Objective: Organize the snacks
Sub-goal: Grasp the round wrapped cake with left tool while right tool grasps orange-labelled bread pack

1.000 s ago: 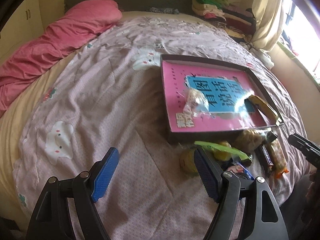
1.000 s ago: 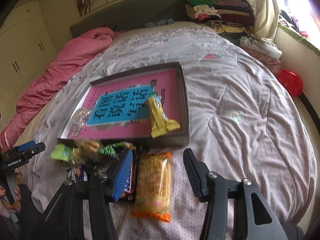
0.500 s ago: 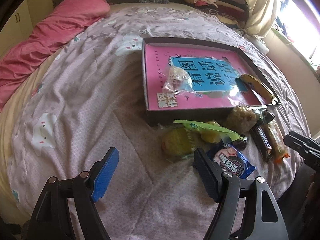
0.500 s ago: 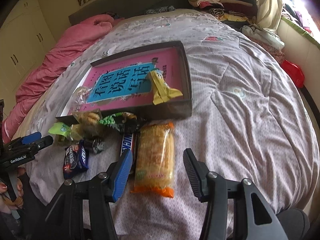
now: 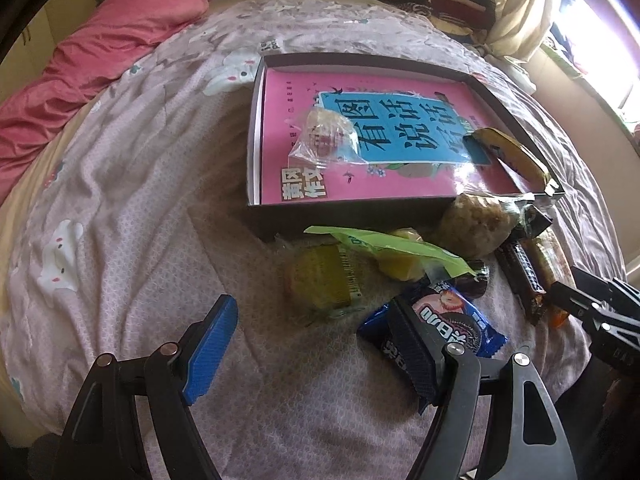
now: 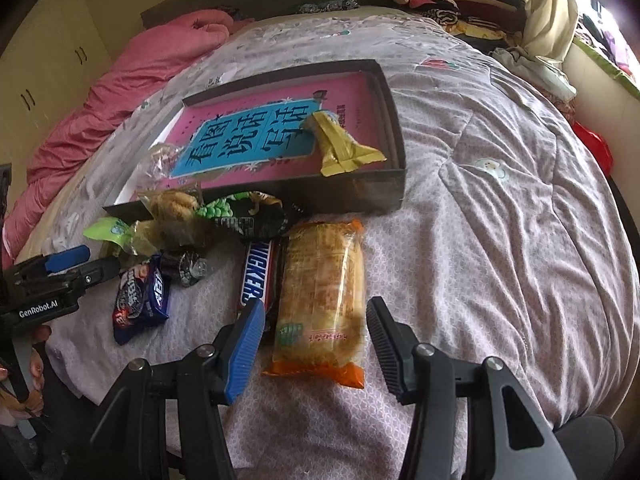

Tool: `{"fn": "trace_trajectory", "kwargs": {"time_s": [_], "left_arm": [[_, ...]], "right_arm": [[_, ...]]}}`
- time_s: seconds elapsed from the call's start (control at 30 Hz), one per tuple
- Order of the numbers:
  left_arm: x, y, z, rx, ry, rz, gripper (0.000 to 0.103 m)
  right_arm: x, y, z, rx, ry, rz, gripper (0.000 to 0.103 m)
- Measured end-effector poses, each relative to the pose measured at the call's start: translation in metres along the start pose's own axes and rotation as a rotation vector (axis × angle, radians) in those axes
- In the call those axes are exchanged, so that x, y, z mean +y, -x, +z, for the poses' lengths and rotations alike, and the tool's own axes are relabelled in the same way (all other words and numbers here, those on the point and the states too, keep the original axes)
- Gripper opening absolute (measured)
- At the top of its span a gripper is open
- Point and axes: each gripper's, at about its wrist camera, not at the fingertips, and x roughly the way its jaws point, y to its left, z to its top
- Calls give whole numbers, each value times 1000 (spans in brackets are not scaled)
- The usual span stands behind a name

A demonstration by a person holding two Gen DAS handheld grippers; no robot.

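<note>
Presently: right gripper (image 6: 316, 340) unclenched, straddling orange cracker pack (image 6: 322, 300); Snickers bar (image 6: 256, 276) touching at nine o'clock, liable to snag. Left gripper (image 5: 316, 344) unclenched, empty.

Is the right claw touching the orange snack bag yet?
Apart. The right wrist view shows the right claw open astride the orange bag, with quilt visible between each finger and the bag.

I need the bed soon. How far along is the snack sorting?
Early. Done: a clear-bagged pastry and a yellow bar lie in the box. In hand: nothing; the right gripper straddles the orange cracker pack, the left gripper is open. Left: the pile before the box, Snickers and Oreo pack included.
</note>
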Motion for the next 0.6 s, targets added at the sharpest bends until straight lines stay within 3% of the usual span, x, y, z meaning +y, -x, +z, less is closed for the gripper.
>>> {"fn": "trace_trajectory", "kwargs": {"time_s": [0.6], "left_arm": [[7,-18,11,-9,73,-7,77]], "right_arm": [[-9,-15,1,10,6,-82,50]]}}
